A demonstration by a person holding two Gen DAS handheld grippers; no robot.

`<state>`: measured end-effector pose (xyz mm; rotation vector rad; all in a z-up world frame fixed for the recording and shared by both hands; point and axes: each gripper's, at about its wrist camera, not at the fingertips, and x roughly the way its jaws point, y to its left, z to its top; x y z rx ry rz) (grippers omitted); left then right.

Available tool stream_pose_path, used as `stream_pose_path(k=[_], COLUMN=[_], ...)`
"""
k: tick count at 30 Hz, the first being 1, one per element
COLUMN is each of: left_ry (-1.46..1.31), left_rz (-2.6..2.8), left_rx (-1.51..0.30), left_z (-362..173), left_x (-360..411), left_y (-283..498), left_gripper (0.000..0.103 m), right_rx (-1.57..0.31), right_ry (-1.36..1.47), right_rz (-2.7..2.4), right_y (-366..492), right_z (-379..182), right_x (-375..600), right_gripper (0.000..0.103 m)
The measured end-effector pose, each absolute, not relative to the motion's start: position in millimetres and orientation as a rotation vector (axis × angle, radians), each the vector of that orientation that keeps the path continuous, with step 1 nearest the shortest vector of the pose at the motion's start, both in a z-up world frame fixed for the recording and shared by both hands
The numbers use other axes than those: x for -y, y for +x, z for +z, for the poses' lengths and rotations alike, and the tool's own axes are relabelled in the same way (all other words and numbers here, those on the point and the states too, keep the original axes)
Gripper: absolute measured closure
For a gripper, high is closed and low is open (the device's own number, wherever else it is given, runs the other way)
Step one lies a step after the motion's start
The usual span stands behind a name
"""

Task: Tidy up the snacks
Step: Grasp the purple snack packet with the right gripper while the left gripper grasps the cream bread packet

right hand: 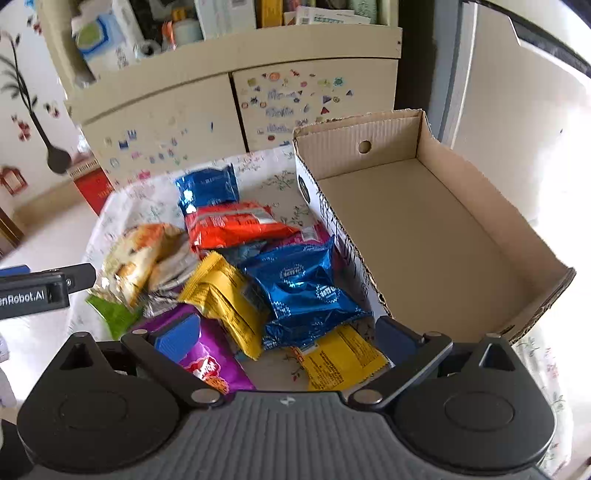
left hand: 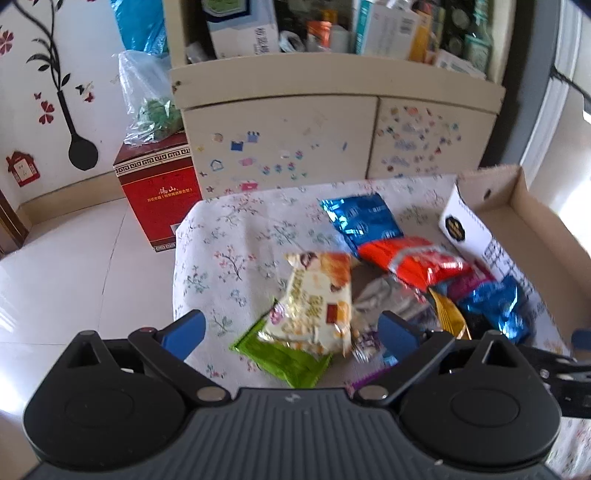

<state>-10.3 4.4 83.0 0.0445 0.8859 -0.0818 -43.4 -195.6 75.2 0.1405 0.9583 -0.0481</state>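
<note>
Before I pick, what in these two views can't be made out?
- Grey packet, left wrist view: mostly under the cream packet and red packet; blurred.
- Purple packet, right wrist view: partly behind the right tool.
- Cardboard box: near corner hidden by that tool.
- Packet print: blurred.

Desk: stood before the cabinet, with the floor to its left.
Carton: lay on the desk's right side — open side up, nothing seen inside.
Snack pile: lay on the desk just left of the carton, packets overlapping; the nearest packet touched the carton's left wall.
Gift box: sat on the floor left of the desk, against the cabinet — a bag on top.
Shelf: above the cabinet doors, crowded with boxes.
</note>
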Motion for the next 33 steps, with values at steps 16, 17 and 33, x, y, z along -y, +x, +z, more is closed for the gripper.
stream_pose_path(k=[16,17,33], left_ry=[0.058,0.07,0.106], left_rz=[-0.196,-0.2,-0.209], left_rx=[-0.936,-0.941,-1.021], left_z=[59.3,55.8,19.8], left_x=[3.0,5.8,14.4], left_y=[38.5,41.6,74.5], left_gripper=[0.008,0.008,0.013], right_rx=[-0.95,-0.956,-1.067], right_ry=[0.247,0.251,0.076], right_rz=[0.142,0.159,0.268], right_y=[-50.3,-50.1,-43.3], right_z=[68.9,67.6,33.0], right_x=[203.9,202.9,155.4], right_gripper=[0.015,0.015,0.015])
